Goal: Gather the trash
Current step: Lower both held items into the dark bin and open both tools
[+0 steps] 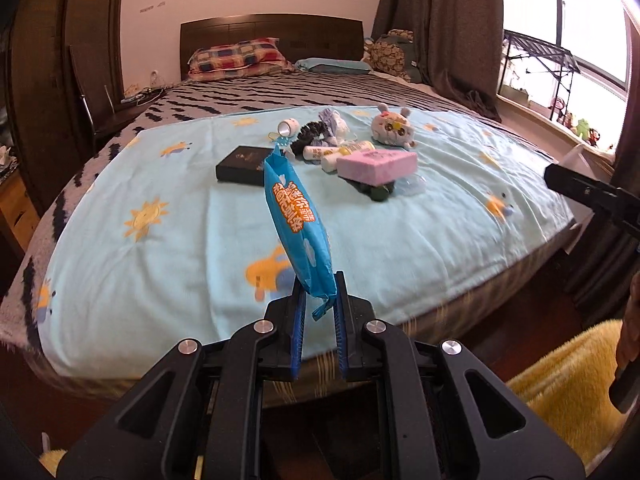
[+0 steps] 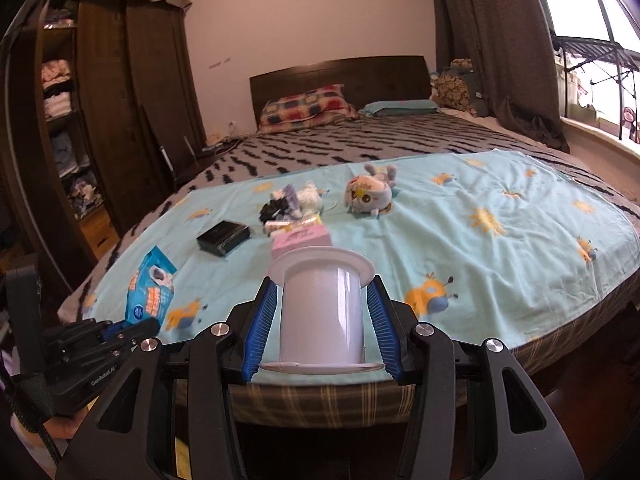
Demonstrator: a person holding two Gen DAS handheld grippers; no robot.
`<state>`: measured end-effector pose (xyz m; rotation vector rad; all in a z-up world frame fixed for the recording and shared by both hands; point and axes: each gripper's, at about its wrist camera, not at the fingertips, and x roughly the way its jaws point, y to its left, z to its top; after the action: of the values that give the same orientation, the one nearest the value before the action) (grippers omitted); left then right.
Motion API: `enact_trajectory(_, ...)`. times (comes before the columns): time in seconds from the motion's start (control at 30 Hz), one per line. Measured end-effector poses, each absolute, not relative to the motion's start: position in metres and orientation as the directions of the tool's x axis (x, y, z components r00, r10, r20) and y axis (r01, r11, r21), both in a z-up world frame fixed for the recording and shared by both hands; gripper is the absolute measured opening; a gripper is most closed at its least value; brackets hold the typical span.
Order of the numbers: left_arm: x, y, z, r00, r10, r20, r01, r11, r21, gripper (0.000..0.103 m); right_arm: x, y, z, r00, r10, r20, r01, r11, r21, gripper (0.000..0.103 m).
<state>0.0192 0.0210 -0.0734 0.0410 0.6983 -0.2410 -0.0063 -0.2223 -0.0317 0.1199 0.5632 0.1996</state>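
My left gripper [image 1: 320,294] is shut on the lower end of a blue wet-wipes packet [image 1: 296,220], which sticks up over the foot of the bed. In the right wrist view the same packet [image 2: 150,292] and left gripper [image 2: 134,326] show at the lower left. My right gripper [image 2: 322,286] is shut on a white spool-like cylinder [image 2: 322,316] with flanged ends, its blue pads [image 2: 262,320] against its sides. On the light blue sheet [image 1: 160,264] lies a pile: a black box [image 1: 242,164], a pink pack [image 1: 376,164], small tubes [image 1: 336,154], crumpled tissue [image 1: 334,122] and a tipped white cup [image 1: 289,126].
A plush toy [image 1: 392,124] sits beside the pile. Pillows [image 1: 240,58] lie at the dark headboard. A dark wardrobe [image 2: 100,120] stands left of the bed, curtains [image 1: 448,32] and a window ledge to the right. A yellow fluffy cloth [image 1: 568,372] is at the lower right.
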Motion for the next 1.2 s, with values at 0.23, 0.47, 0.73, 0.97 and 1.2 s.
enact_trajectory(0.23, -0.011, 0.018, -0.103, 0.678, -0.253, -0.69, 0.282, 0.957, -0.074, 0.012, -0.022, -0.217, -0.09, 0.714, 0.251, -0.654, -0.175, 0.968, 0.181, 0.048)
enact_trajectory(0.47, -0.016, 0.002, -0.163, 0.542, -0.288, -0.79, 0.317, 0.94, -0.125, 0.012, -0.023, -0.209, -0.157, 0.584, 0.286, -0.76, -0.166, 0.958, 0.233, 0.048)
enact_trajectory(0.73, -0.014, -0.008, -0.221, 0.398, -0.315, -0.861, 0.337, 0.924, -0.182, 0.011, -0.011, -0.196, -0.221, 0.441, 0.337, -0.832, -0.156, 0.941, 0.299, 0.048)
enact_trajectory(0.97, 0.002, -0.007, -0.267, 0.302, -0.318, -0.899, 0.316, 0.923, -0.221, 0.011, -0.001, -0.187, -0.256, 0.355, 0.306, -0.883, -0.134, 0.952, 0.276, 0.048)
enact_trajectory(1.2, 0.015, -0.006, -0.286, 0.266, -0.318, -0.91, 0.299, 0.925, -0.235, 0.011, 0.007, -0.184, -0.284, 0.295, 0.304, -0.906, -0.086, 0.953, 0.292, 0.048)
